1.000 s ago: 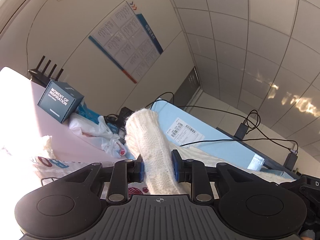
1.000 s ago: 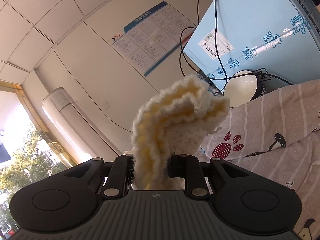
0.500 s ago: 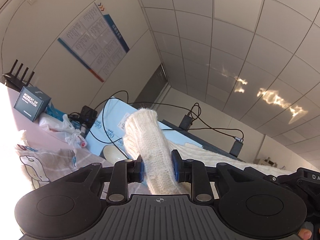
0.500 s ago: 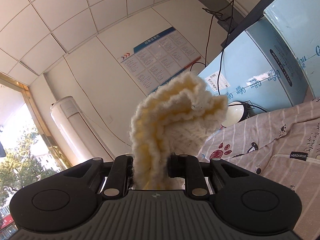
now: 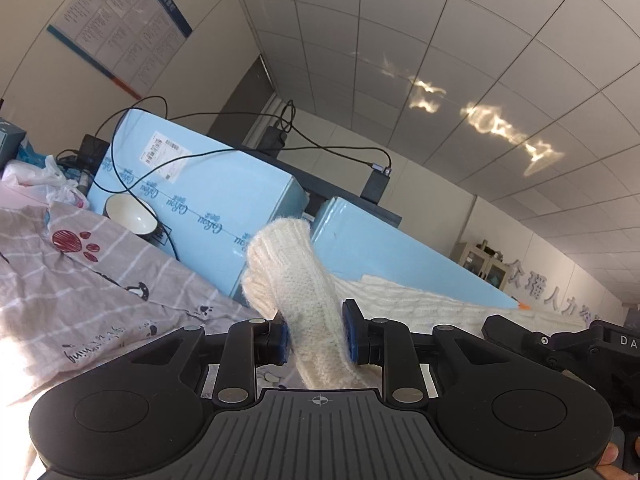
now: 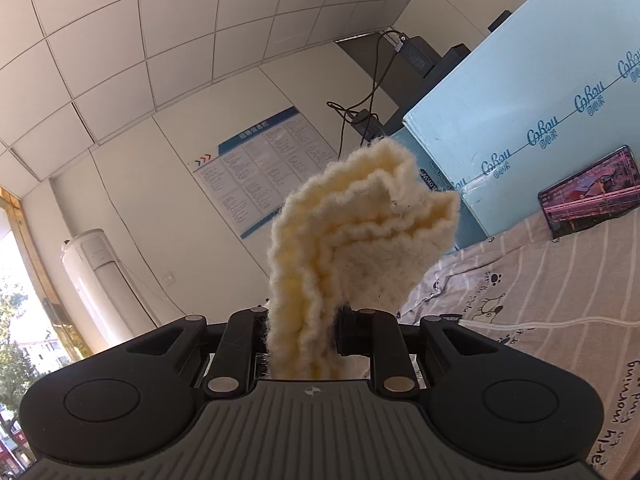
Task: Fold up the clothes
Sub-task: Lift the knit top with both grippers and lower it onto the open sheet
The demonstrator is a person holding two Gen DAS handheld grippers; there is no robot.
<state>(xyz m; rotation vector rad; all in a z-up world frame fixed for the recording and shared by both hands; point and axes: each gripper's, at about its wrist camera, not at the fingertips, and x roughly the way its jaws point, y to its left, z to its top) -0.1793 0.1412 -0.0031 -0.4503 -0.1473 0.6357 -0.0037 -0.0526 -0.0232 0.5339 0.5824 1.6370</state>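
A cream knitted sweater is held by both grippers. My left gripper [image 5: 315, 338] is shut on a rolled part of the sweater [image 5: 294, 280], which sticks up between the blue pads; more of the knit [image 5: 420, 300] stretches off to the right. My right gripper [image 6: 300, 338] is shut on a bunched, layered edge of the sweater [image 6: 352, 240] that stands up above the fingers. Both cameras tilt up toward the ceiling. The sweater's lower part is hidden under the grippers.
A grey striped sheet with paw and penguin prints [image 5: 100, 280] [image 6: 540, 300] covers the surface. Light blue cartons [image 5: 208, 200] [image 6: 520, 120] stand behind it, with cables, a white bowl [image 5: 130, 218], plastic bags [image 5: 44, 178] and a phone [image 6: 588, 196] leaning on a carton.
Both grippers have kept their hold on the sweater and swung rightward. The left view has left the box and pink tabletop; the right view now shows the phone and more sheet.
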